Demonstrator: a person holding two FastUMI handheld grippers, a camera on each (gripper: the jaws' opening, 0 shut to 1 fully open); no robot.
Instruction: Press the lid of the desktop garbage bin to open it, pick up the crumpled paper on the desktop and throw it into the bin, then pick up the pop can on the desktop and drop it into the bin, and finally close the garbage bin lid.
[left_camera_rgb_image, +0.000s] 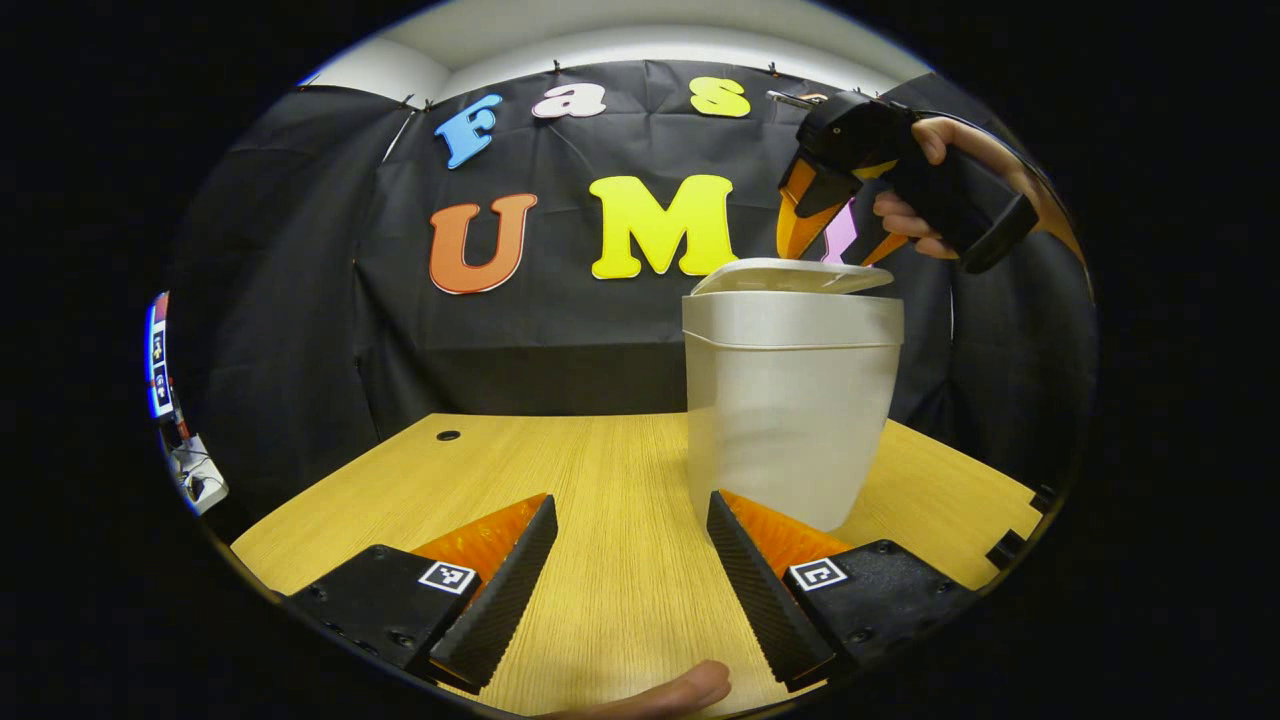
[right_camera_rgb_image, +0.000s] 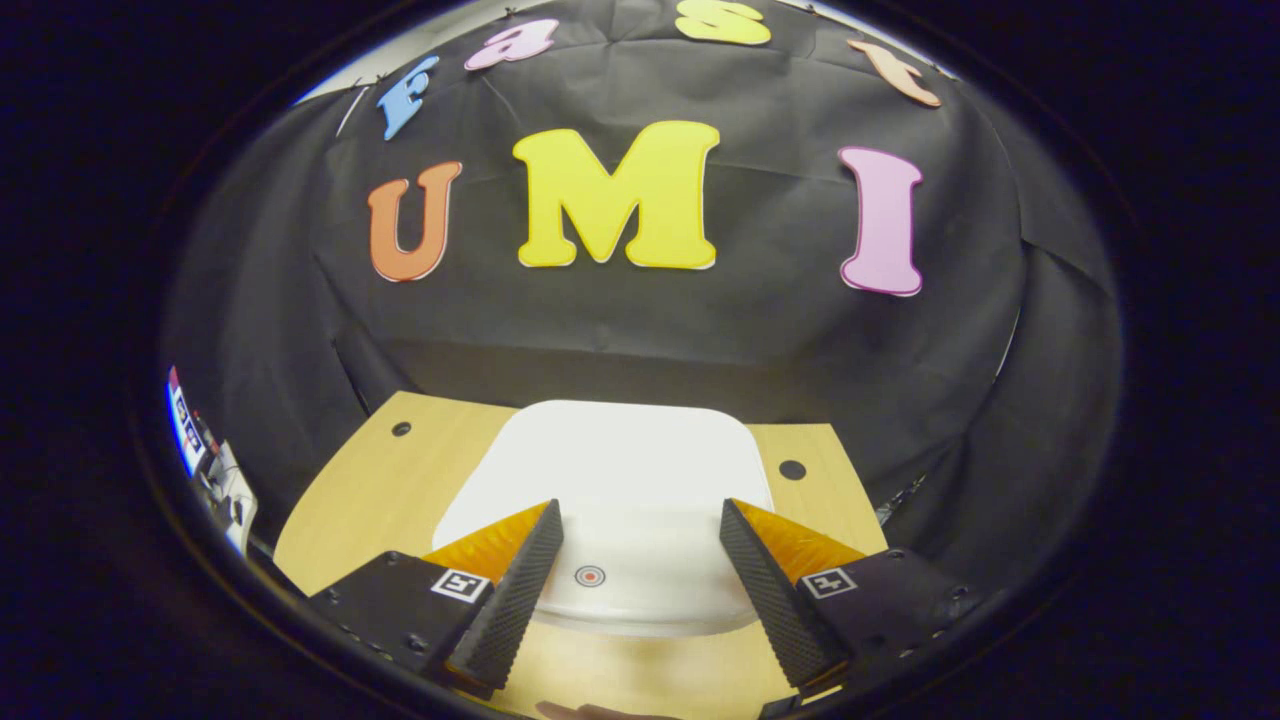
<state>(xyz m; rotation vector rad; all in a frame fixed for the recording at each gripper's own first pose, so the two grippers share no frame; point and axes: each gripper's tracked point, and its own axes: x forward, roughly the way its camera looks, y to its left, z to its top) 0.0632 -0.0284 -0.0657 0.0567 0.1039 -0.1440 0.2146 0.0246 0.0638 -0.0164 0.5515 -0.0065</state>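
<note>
The white garbage bin (left_camera_rgb_image: 793, 400) stands on the wooden surface (left_camera_rgb_image: 600, 480), its lid (right_camera_rgb_image: 610, 500) nearly down. The right claw (right_camera_rgb_image: 640, 560) hovers above it, fingers apart and empty; the left claw (left_camera_rgb_image: 630, 590) waits low, also apart. Judging by this, only the closing looks left.

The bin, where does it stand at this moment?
In the left gripper view the bin stands on the desk, right of centre, under the right gripper. In the right gripper view its lid lies just below the open fingers.
</note>
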